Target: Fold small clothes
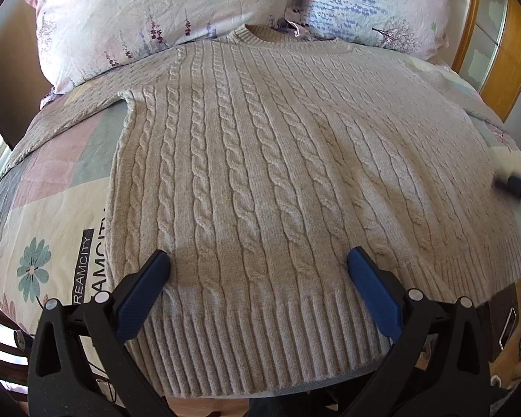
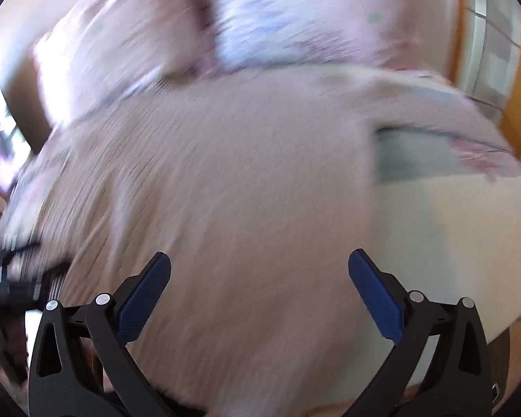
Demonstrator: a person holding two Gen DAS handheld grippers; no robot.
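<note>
Two tools were in view, one per camera, each spread wide with nothing between its blue-padded fingers. The left tool (image 1: pixel 258 266) hovered low over the near edge of a beige cable-knit sweater (image 1: pixel 278 160), pointing forward along the garment toward its neckline. Its left finger (image 1: pixel 146 292) sat above the ribbed hem close to the sweater's left side seam, and its right finger (image 1: pixel 371 295) sat above the hem further toward the middle; whether either pad touched the knit could not be told.

That sweater lay flat and face up on a bed (image 1: pixel 52 208) covered by a patchwork sheet with flower prints and lettering. Its round collar (image 1: pixel 260 33) reached the far end, just beside two floral pillows (image 1: pixel 149 17). One sleeve (image 1: pixel 69 114) stretched out to the left across the sheet. The hem hung at the bed's near edge.

From the right wrist camera everything was smeared by motion blur. The right tool (image 2: pixel 259 266) was also spread apart, angled over the sweater's (image 2: pixel 225 180) right half, with the garment's right side edge and bare bed sheet (image 2: pixel 451 226) lying under and beyond its right finger. The left tool appeared as a dark blur (image 2: pixel 21 264) at the far left of that view, and the right tool as a dark smear (image 1: pixel 514 187) at the right rim of the left camera's view.
</note>
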